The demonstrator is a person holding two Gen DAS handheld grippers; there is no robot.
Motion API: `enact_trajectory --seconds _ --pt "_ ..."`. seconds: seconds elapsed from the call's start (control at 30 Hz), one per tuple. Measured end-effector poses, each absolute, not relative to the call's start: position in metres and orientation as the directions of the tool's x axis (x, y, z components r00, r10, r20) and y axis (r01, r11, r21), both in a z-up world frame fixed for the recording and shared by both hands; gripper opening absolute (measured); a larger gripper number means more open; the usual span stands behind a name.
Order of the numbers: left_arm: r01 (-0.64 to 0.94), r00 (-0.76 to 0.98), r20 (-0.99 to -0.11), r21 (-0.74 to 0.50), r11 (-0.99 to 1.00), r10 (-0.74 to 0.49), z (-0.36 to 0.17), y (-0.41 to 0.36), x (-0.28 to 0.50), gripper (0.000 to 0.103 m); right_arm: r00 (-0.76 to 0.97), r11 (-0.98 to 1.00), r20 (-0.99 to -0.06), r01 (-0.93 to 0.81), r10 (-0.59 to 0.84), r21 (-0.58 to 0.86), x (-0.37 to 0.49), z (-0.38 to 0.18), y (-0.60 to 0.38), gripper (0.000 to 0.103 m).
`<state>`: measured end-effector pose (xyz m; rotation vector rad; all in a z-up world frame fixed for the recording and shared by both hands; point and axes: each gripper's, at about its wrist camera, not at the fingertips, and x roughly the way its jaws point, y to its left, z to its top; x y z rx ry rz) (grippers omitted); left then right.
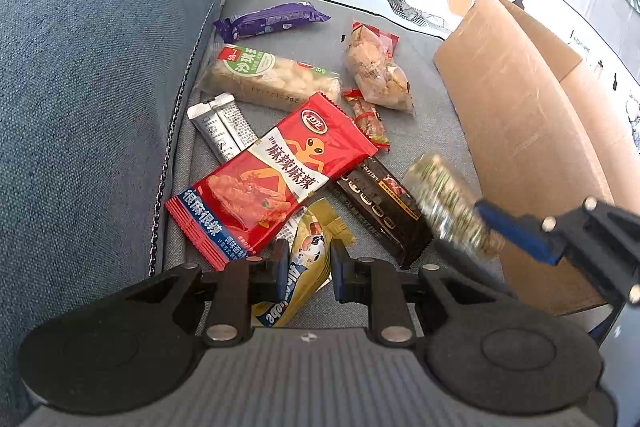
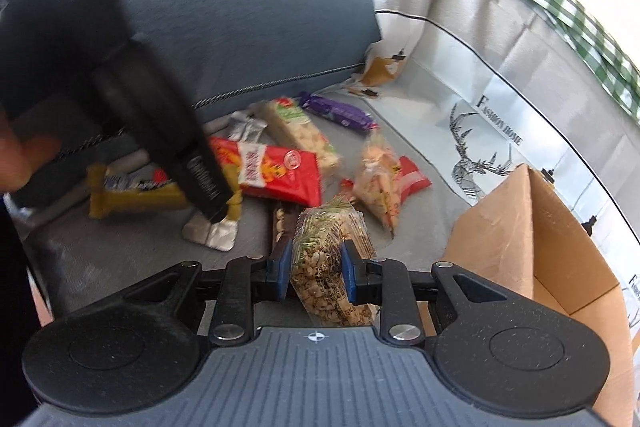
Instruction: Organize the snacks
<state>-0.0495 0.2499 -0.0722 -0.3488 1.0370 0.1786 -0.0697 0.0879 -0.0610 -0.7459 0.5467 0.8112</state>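
Several snack packets lie on a grey sofa seat. My left gripper (image 1: 310, 269) is shut on a yellow Alpenliebe packet (image 1: 308, 259) at the near end of the pile. My right gripper (image 2: 314, 267) is shut on a clear puffed-grain bar (image 2: 326, 259) and holds it above the seat; the bar also shows blurred in the left wrist view (image 1: 452, 203), next to an open cardboard box (image 1: 532, 131). A big red spicy snack pack (image 1: 272, 175) lies just beyond the left gripper, over a black bar (image 1: 380, 211).
Further off lie silver sachets (image 1: 222, 127), a green-labelled rice bar (image 1: 272, 75), a purple packet (image 1: 272, 19), a clear biscuit bag (image 1: 376, 67) and a small red stick (image 1: 368, 119). The blue backrest cushion (image 1: 100, 67) rises on the left. The box (image 2: 532, 239) stands at the right.
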Motion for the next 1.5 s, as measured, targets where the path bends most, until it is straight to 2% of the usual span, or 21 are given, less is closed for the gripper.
enact_trajectory --seconds 0.33,0.53,0.63,0.7,0.8,0.9,1.1,1.5 --pt "-0.31 0.499 -0.866 -0.196 0.93 -0.016 -0.073 0.251 -0.049 0.023 0.555 0.376 -0.716 -0.827 0.423 -0.418 -0.094 -0.069 0.093 0.028" --pt "-0.316 0.497 -0.868 -0.192 0.929 -0.01 -0.073 0.252 -0.048 0.023 0.514 0.355 -0.736 -0.853 0.441 -0.384 -0.098 -0.067 0.091 0.032" --pt "-0.318 0.496 -0.868 -0.191 0.929 -0.008 -0.074 0.251 -0.048 0.023 0.464 0.366 -0.738 -0.878 0.49 -0.309 -0.099 -0.059 0.089 0.046" --pt "-0.318 0.496 -0.868 -0.191 0.929 -0.009 -0.074 0.253 -0.047 0.023 0.423 0.406 -0.734 -0.888 0.531 -0.218 -0.094 -0.051 0.086 0.072" --pt "-0.321 0.495 -0.869 -0.19 0.928 -0.007 -0.075 0.253 -0.047 0.023 0.375 0.476 -0.739 -0.876 0.56 -0.083 -0.078 -0.043 0.08 0.081" --pt "-0.323 0.493 -0.87 -0.189 0.927 -0.006 -0.075 0.253 -0.046 0.023 0.383 0.538 -0.75 -0.842 0.54 -0.043 -0.063 -0.045 0.077 0.09" --pt "-0.325 0.488 -0.873 -0.185 0.927 -0.003 -0.076 0.252 -0.045 0.023 0.398 0.633 -0.777 -0.774 0.488 0.001 -0.042 -0.057 0.075 0.097" --pt "-0.311 0.444 -0.896 -0.185 0.932 -0.029 -0.083 0.25 -0.042 0.024 0.349 0.737 -0.835 -0.669 0.425 0.096 -0.013 -0.081 0.07 0.099"
